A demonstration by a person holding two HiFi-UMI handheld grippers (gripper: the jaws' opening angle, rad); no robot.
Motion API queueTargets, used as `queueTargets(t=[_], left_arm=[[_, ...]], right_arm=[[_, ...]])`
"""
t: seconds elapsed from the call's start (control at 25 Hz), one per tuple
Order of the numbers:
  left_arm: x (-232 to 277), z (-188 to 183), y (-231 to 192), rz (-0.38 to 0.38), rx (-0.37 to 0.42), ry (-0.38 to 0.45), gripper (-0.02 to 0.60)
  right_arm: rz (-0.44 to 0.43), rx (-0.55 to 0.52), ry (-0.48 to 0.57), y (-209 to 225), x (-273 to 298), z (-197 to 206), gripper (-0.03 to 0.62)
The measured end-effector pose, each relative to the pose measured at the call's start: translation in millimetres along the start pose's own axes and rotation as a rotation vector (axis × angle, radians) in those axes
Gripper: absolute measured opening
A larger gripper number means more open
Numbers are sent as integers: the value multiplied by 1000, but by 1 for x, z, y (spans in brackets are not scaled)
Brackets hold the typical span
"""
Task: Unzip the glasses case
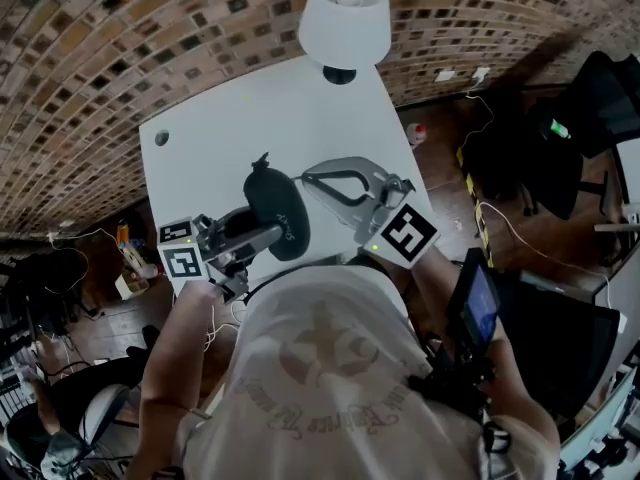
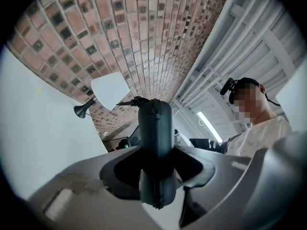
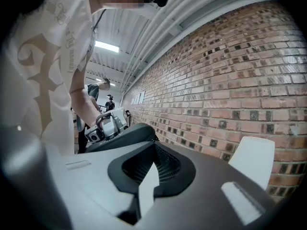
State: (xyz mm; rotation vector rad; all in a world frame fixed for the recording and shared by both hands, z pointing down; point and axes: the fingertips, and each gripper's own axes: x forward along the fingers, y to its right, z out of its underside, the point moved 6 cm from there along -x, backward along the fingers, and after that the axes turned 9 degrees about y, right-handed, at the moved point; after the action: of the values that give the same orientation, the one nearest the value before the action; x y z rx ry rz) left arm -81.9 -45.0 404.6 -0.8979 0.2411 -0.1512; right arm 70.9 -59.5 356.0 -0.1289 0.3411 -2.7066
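glasses case (image 1: 278, 203) held up over the white table (image 1: 260, 118)
left gripper (image 1: 268, 230) pinches the case; right gripper (image 1: 310, 176) jaws are pressed together, tips just beside its right edge.

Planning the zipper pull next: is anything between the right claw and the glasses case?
Nothing visible does. The shut right claw sits close beside the glasses case, which the left claw clamps; whether they touch is unclear.

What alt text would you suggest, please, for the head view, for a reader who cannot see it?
Seen from above, a person's left gripper clamps a dark glasses case over a white table, while the right gripper, jaws together, points at the case's edge. A white lamp stands at the table's far edge.
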Motion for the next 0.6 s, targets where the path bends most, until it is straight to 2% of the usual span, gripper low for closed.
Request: queueTargets(t=[0.6], left_arm=[[-4,-1,-4,-6,75,-97,209]], right_arm=[[-9,-5,-19,0,3,3,5]])
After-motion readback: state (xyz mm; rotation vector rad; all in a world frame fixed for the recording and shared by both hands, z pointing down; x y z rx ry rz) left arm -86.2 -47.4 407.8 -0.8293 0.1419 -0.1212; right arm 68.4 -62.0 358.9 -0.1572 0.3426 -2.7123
